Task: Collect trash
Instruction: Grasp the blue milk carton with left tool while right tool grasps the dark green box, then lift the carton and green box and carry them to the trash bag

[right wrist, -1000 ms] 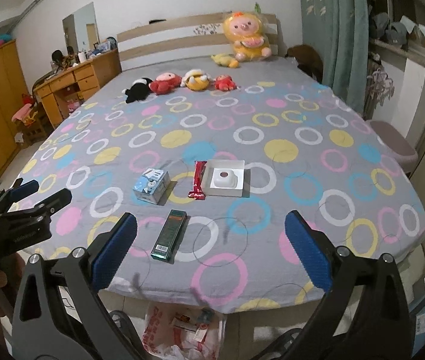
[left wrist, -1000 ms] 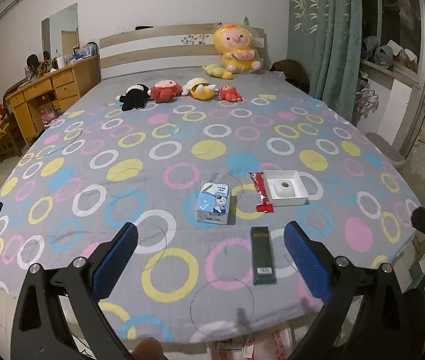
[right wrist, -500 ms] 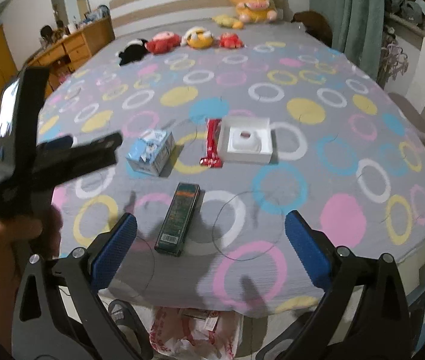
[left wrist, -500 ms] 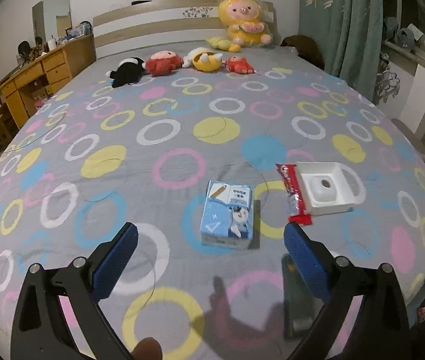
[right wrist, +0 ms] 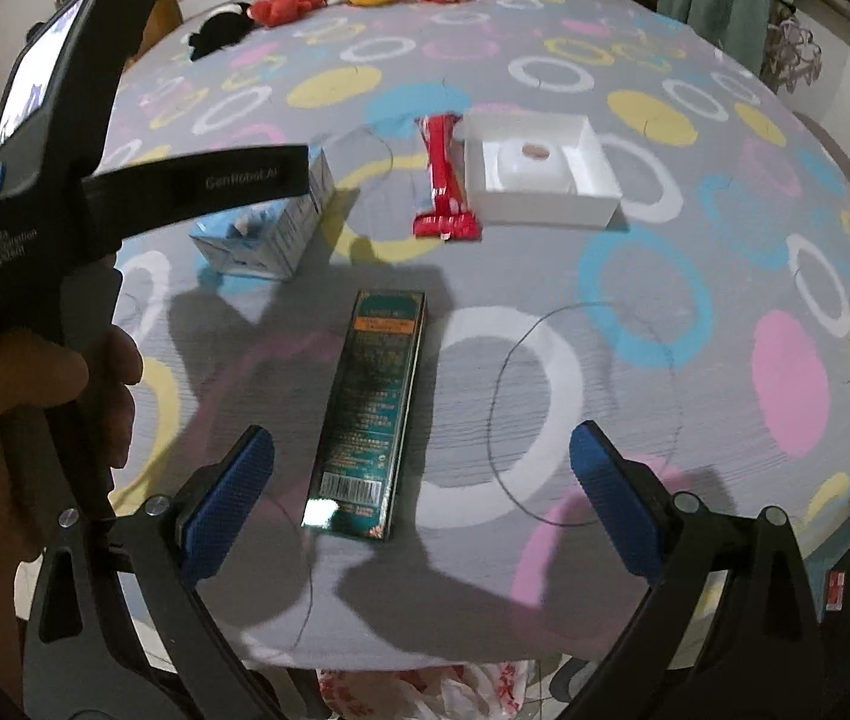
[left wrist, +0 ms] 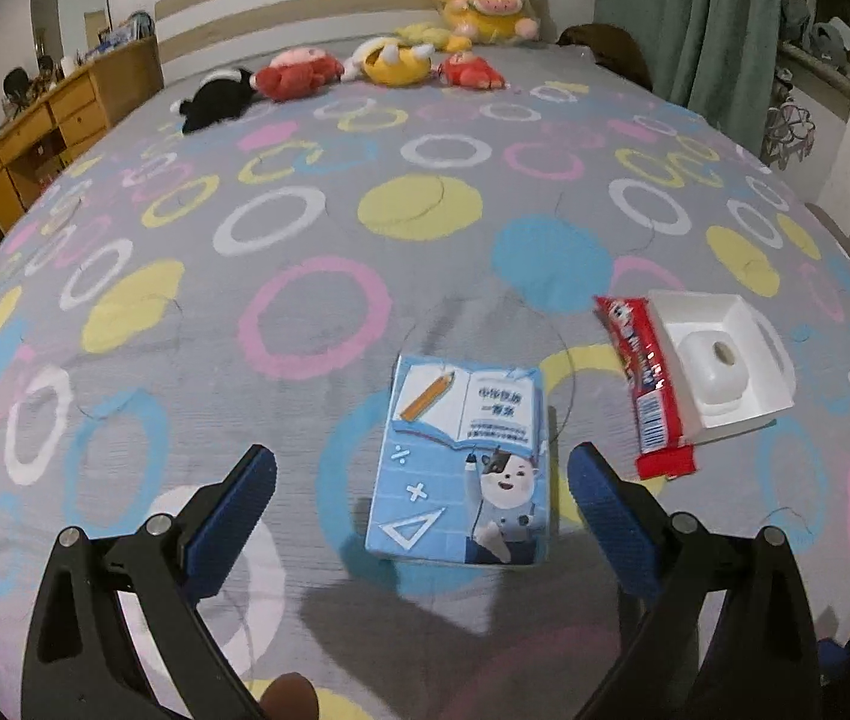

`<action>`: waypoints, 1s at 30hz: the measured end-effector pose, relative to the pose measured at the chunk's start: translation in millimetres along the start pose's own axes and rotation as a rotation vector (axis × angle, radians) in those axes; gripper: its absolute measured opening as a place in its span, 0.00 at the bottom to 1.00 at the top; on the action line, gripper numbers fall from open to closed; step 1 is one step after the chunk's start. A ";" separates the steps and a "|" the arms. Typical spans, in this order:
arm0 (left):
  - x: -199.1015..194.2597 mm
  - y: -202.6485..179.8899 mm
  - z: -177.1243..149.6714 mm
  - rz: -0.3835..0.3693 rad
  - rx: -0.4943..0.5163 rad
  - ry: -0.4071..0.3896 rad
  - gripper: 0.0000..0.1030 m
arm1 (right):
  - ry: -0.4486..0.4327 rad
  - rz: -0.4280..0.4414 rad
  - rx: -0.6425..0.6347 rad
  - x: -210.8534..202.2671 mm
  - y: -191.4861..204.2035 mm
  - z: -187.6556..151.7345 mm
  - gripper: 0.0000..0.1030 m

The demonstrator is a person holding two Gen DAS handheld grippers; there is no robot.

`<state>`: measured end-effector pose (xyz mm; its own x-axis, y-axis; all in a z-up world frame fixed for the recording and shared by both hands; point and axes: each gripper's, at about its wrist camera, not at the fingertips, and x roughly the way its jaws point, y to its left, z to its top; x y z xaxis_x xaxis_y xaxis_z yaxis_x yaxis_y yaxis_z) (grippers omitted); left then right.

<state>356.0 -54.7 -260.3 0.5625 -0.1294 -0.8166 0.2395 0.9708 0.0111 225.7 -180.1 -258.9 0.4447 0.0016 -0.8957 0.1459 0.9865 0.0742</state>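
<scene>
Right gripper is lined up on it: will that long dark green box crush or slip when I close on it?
The dark green box looks like thin printed carton, so it probably dents under a hard squeeze. Its glossy face shows glare, suggesting it may slide against the pads. Lying flat on the bedspread, it shouldn't roll.

Grey bedspread [left wrist: 305, 420] printed with coloured rings, row of plush toys [left wrist: 365, 63] near slatted headboard [left wrist: 305, 6], wooden desk [left wrist: 59, 132] at left, green curtain [left wrist: 695, 18] at right.
</scene>
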 end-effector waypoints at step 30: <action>51.0 -2.9 3.5 -0.018 0.013 0.097 0.61 | 0.033 -0.055 -0.082 49.6 25.0 0.9 0.34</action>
<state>386.8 -64.9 -299.9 0.4788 -0.1265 -0.8687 0.2596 0.9657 0.0025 252.2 -155.6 -301.1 0.4087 -0.0491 -0.9113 0.0963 0.9953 -0.0105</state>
